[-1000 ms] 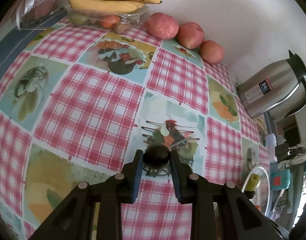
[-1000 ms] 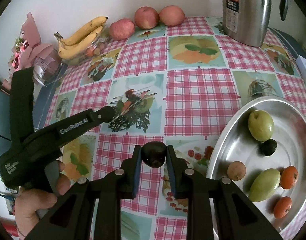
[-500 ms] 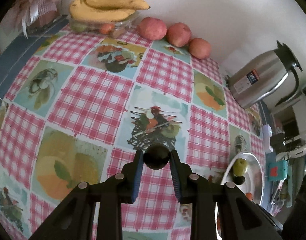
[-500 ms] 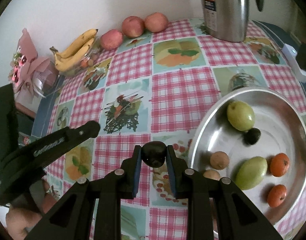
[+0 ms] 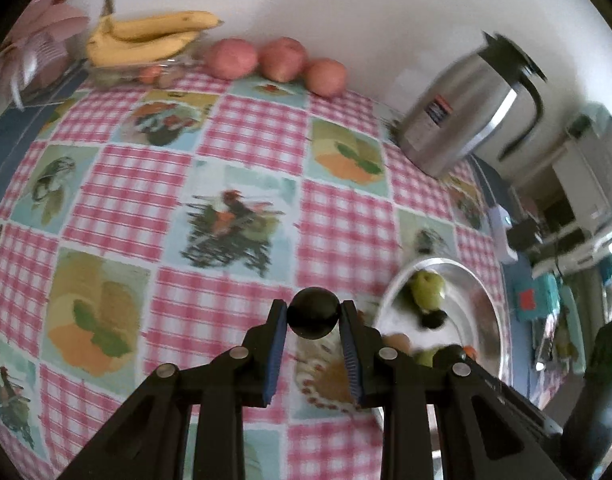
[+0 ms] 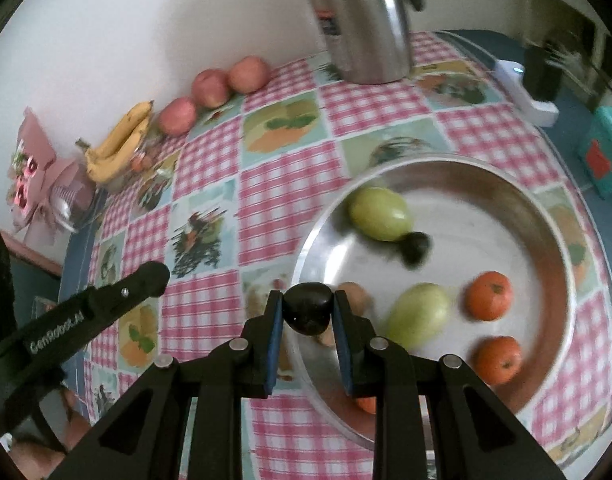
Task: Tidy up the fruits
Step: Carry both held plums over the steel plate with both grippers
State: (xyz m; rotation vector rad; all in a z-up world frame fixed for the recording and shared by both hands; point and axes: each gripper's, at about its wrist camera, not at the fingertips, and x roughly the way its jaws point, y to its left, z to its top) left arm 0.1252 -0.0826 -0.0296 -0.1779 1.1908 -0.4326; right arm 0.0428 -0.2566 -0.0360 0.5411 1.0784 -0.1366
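My left gripper (image 5: 313, 316) is shut on a round dark fruit (image 5: 313, 312), held above the checked tablecloth just left of the steel bowl (image 5: 491, 312). My right gripper (image 6: 307, 312) is shut on another dark fruit (image 6: 307, 307), hanging over the near left rim of the steel bowl (image 6: 565, 292). Inside the bowl lie a green fruit (image 6: 379, 214), a small dark fruit (image 6: 415, 246), a second green fruit (image 6: 417, 314), two oranges (image 6: 487, 296) and brown fruits partly hidden behind my fingers. The left gripper's arm (image 6: 106, 300) shows at the left of the right wrist view.
Bananas (image 5: 150, 38) lie on a clear tray of small fruit at the back left, with three red apples (image 5: 276, 58) along the wall. A steel jug (image 5: 465, 112) stands at the back right. A white device (image 6: 523, 94) and a teal box (image 6: 607, 152) sit beyond the bowl.
Both grippers have carried their dark fruits toward the steel bowl. The right one has come from over the cloth to above the bowl's rim, and the left one has risen from the cloth.
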